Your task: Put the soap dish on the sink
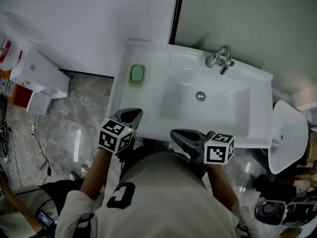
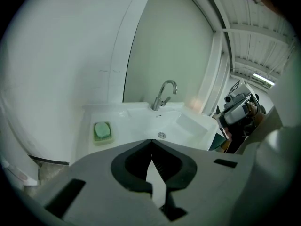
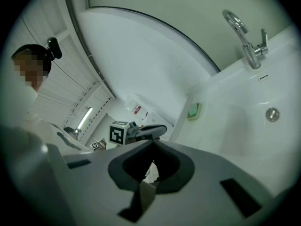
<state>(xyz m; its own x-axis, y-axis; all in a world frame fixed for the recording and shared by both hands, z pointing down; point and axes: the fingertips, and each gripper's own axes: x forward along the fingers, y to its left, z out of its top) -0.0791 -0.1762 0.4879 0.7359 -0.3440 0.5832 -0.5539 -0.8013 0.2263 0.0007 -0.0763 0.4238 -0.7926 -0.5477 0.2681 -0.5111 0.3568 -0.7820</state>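
The soap dish [image 1: 137,74], pale green with a green bar of soap in it, rests on the left ledge of the white sink [image 1: 148,103]. The left gripper view has the soap dish [image 2: 102,132] ahead and to the left, on the sink [image 2: 193,126]. In the right gripper view the soap dish [image 3: 194,110] is small at the sink's corner. My left gripper [image 1: 132,114] hovers at the sink's front left corner, shut and empty; its tips [image 2: 151,143] meet. My right gripper [image 1: 181,133] is by the sink's front edge, also shut with nothing in it, tips [image 3: 153,143] together.
A chrome faucet [image 1: 221,58] stands at the back of the basin, with a drain [image 1: 200,95] in the middle. A second white basin [image 1: 287,135] sits to the right. White boxes [image 1: 42,78] stand on the marble floor at left. A wall runs behind the sink.
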